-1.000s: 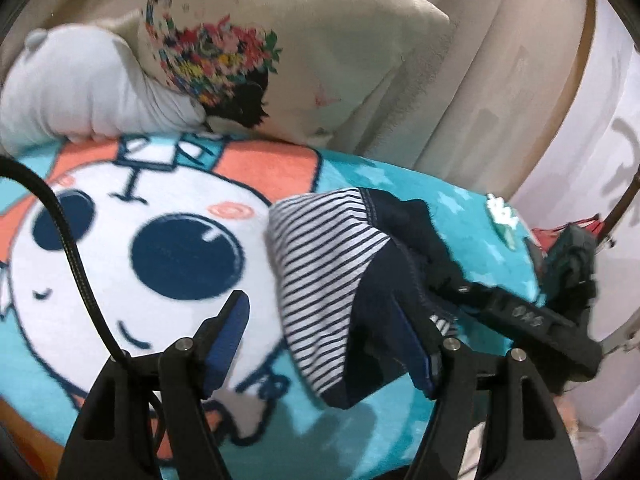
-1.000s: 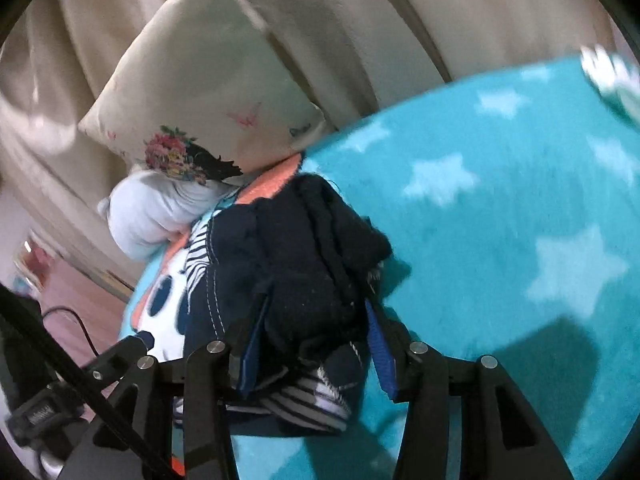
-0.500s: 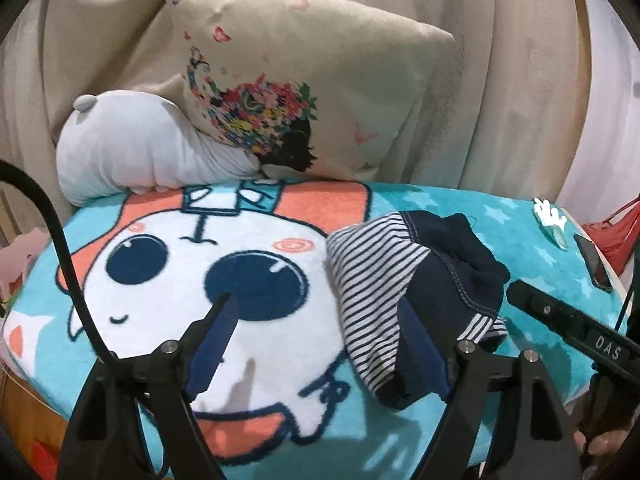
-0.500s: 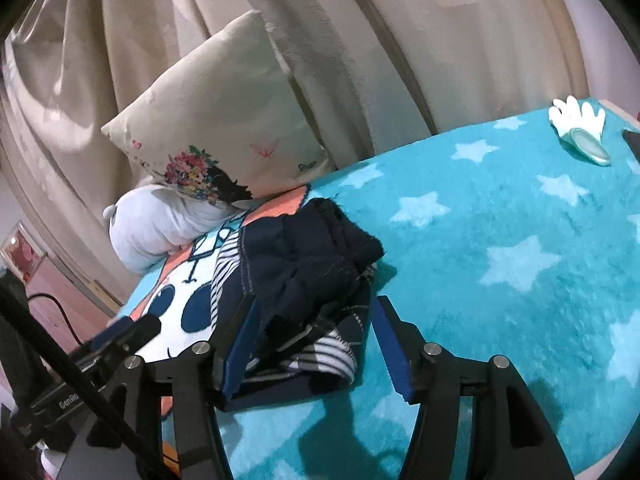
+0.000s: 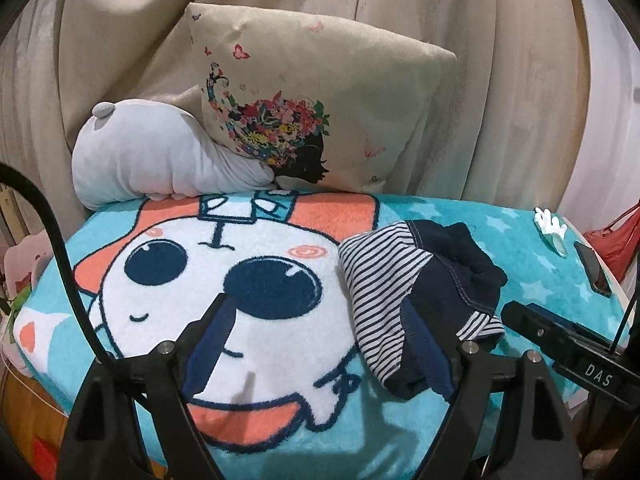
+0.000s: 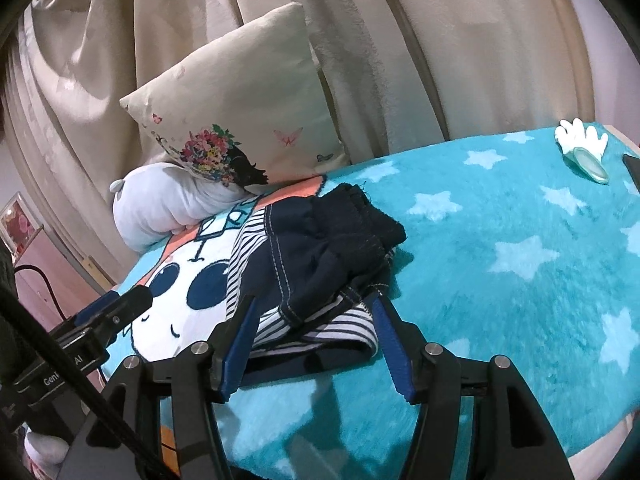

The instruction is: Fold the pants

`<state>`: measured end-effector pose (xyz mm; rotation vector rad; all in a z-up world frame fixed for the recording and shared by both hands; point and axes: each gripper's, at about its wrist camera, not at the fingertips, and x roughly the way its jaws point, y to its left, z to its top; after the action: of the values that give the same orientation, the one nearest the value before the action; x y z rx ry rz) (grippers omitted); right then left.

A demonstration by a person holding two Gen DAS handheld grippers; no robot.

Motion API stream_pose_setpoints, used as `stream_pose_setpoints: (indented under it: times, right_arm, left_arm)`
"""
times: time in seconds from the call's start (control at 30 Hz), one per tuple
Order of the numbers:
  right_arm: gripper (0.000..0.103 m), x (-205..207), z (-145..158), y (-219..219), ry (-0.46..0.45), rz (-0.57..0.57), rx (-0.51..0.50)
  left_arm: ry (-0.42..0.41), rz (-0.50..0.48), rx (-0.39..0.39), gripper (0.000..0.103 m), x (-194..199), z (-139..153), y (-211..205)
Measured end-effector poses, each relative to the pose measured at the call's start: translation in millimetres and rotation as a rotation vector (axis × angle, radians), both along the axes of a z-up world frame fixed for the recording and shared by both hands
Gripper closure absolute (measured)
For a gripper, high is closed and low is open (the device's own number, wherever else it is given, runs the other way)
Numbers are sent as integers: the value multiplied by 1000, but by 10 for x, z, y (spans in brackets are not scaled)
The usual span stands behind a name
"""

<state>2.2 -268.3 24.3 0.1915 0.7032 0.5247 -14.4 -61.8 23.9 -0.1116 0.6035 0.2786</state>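
Observation:
The pants (image 5: 416, 292), dark navy with a striped lining, lie folded in a small bundle on the teal cartoon blanket (image 5: 460, 216). They also show in the right wrist view (image 6: 316, 256). My left gripper (image 5: 316, 320) is open and empty, just in front of the bundle's left side. My right gripper (image 6: 312, 312) is open and empty, its fingertips at the bundle's near edge. The right gripper's body (image 5: 572, 344) shows at the right of the left wrist view.
A floral cushion (image 5: 316, 108) and a grey plush pillow (image 5: 156, 156) lean against beige curtains at the back. A white glove-shaped item (image 6: 584, 148) and a dark phone (image 5: 592, 268) lie on the blanket's far right. The blanket's front edge (image 6: 520, 432) is near.
Both grippers have pulled back and up from the bundle. The right gripper, which held the pants a second ago, has let go; the bundle now rests on the blanket.

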Motion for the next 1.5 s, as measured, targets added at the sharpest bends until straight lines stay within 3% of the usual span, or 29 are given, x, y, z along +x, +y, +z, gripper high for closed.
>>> stream_pose_setpoints:
  times: [0.2,0.43,1.5]
  right_arm:
    - [40,-41,3,28,-3,2,-6]
    - [40,-58,0,41,-5,0,-12]
    - [38,159,-227,-17,53,-8,-16]
  left_arm:
    - [-38,39,62,18,-81,79,-12]
    - [-85,137,182,5,-191,195,-67]
    - [158,52,13,5,268,-366,74]
